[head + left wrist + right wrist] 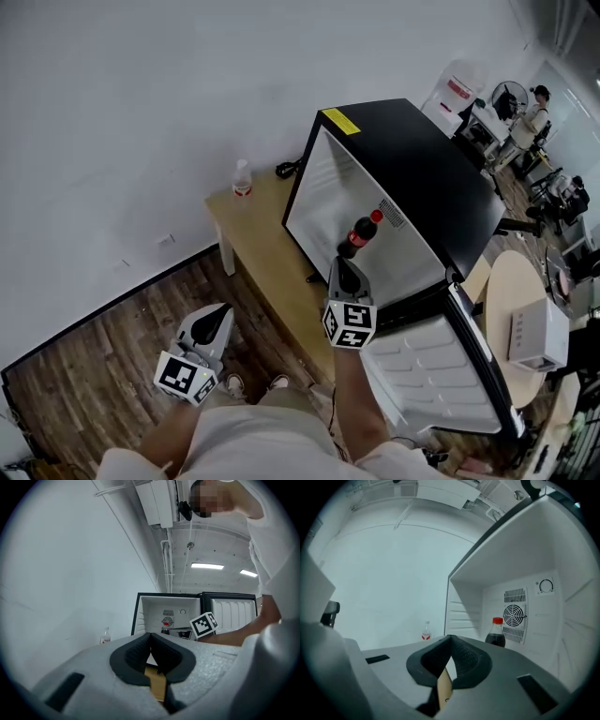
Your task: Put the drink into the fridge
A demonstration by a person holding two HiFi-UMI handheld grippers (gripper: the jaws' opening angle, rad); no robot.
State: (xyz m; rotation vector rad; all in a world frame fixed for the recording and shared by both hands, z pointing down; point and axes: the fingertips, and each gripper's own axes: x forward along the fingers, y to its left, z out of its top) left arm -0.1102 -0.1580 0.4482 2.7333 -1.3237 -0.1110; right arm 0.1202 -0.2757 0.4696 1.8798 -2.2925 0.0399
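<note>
Now the cola bottle (361, 234) stands upright inside the open fridge (441, 178). My right gripper (345, 270) sits clenched and empty just near of it. My left gripper (217, 319) is clenched too, empty, well off left.

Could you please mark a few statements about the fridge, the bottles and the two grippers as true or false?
1. The cola bottle stands inside the fridge. True.
2. The right gripper is clamped on the cola bottle. False: its jaws are together and empty, and the bottle stands apart from them.
3. The fridge door is shut. False: it hangs open.
4. A small clear bottle stands on the wooden table beside the fridge. True.
5. The left gripper holds a bottle. False: it is shut on nothing.
</note>
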